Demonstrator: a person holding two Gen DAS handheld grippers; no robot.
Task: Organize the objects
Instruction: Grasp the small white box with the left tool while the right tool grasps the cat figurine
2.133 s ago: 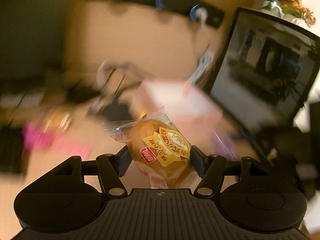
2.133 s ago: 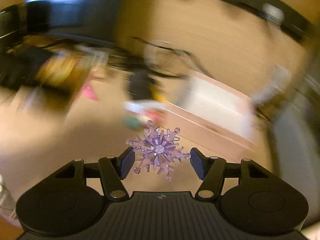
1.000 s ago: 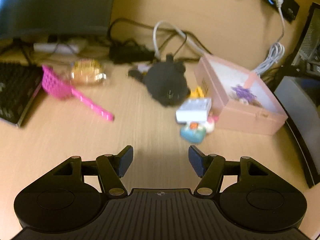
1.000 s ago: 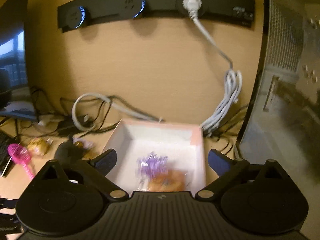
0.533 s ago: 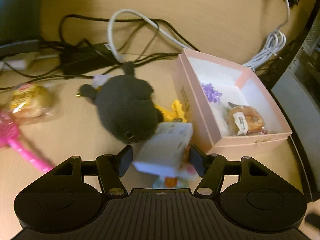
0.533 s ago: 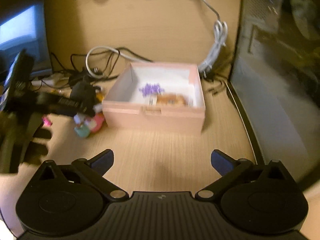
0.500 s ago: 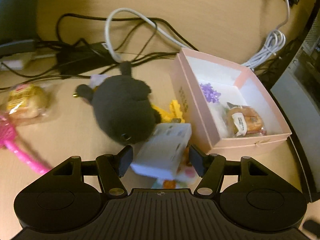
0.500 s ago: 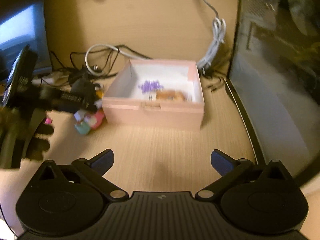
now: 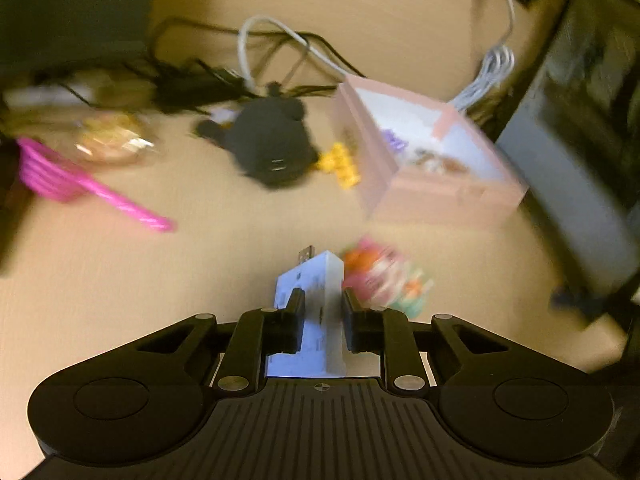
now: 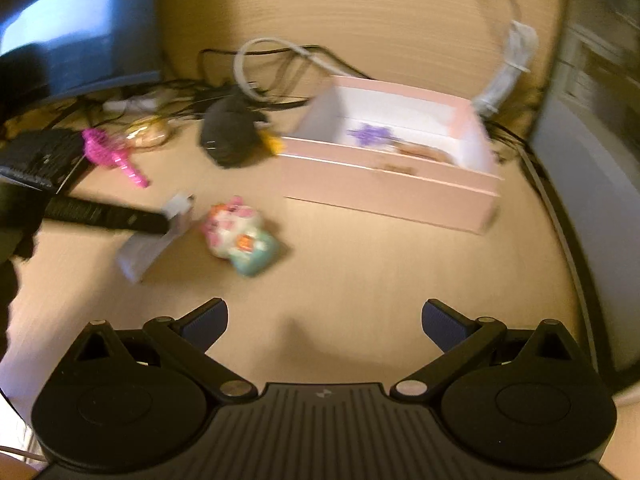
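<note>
My left gripper (image 9: pixel 322 306) is shut on a white plug adapter (image 9: pixel 316 312), held above the desk; it also shows in the right wrist view (image 10: pixel 154 240). A pink box (image 9: pixel 436 200) to the right holds a purple snowflake (image 10: pixel 370 135) and a wrapped bun (image 10: pixel 422 151). A colourful small toy (image 9: pixel 384 276) lies on the desk just right of the adapter, also in the right wrist view (image 10: pixel 242 236). My right gripper (image 10: pixel 324 320) is open and empty over bare desk in front of the box (image 10: pixel 392 188).
A black plush (image 9: pixel 272 148), a yellow toy (image 9: pixel 340 164), a pink scoop (image 9: pixel 80 184) and a wrapped bun (image 9: pixel 112 140) lie on the desk. Cables (image 9: pixel 256 52) run along the back. A monitor (image 10: pixel 76 28) stands left, a dark case (image 9: pixel 580 152) right.
My left gripper closed on the white adapter and lifted it away from the black plush and colourful toy. My right gripper stayed open and drew back from the box.
</note>
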